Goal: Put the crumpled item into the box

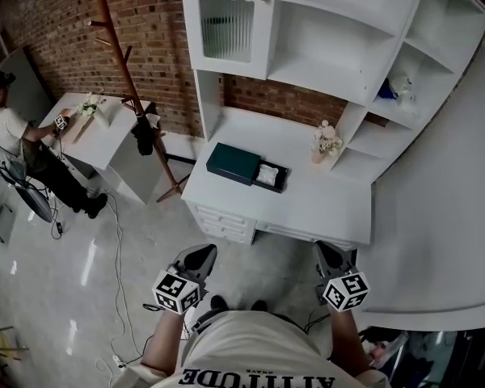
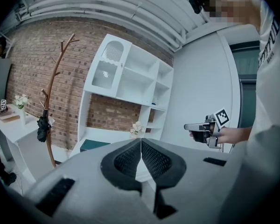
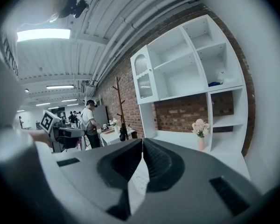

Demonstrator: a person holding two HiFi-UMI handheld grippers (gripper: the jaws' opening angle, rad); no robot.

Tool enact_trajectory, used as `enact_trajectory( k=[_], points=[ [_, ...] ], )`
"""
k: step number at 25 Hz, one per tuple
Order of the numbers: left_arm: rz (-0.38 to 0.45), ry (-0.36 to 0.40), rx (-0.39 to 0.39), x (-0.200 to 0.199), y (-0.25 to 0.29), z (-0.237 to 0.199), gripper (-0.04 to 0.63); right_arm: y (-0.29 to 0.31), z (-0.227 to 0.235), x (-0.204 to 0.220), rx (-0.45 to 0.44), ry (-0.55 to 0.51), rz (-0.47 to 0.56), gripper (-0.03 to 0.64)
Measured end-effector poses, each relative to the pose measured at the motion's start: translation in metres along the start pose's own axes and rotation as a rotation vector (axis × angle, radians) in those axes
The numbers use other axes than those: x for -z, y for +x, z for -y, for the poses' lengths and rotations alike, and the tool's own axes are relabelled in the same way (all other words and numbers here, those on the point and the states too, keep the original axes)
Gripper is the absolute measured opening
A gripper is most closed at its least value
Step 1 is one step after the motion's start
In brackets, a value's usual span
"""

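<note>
Both hands are held nearly level, short of the front edge of the white desk (image 1: pixel 323 208), the left gripper (image 1: pixel 200 254) and right gripper (image 1: pixel 328 254) each with jaws pressed together on nothing. Only the head view shows the pale crumpled item (image 1: pixel 268 175), seemingly lying in a dark tray (image 1: pixel 275 187) at the end of the teal box (image 1: pixel 233 162) on the desk. A brick wall (image 1: pixel 145 23) runs behind the desk, and a coat stand (image 1: pixel 129 95) stands to its left.
</note>
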State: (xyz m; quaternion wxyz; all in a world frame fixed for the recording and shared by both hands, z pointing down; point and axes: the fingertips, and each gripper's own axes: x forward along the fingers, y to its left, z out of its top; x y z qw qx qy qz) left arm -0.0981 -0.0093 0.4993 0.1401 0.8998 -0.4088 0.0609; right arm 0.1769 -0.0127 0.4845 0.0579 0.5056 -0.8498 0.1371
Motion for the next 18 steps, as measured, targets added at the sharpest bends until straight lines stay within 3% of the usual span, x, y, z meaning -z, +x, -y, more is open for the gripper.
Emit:
enact_trajectory(
  k=[18],
  points=[
    [-0.003, -0.006, 0.025, -0.0059, 0.0092, -0.0107, 0.026, 0.0068, 0.0033, -0.0080, 0.032, 0.002, 0.004, 0.034]
  ],
)
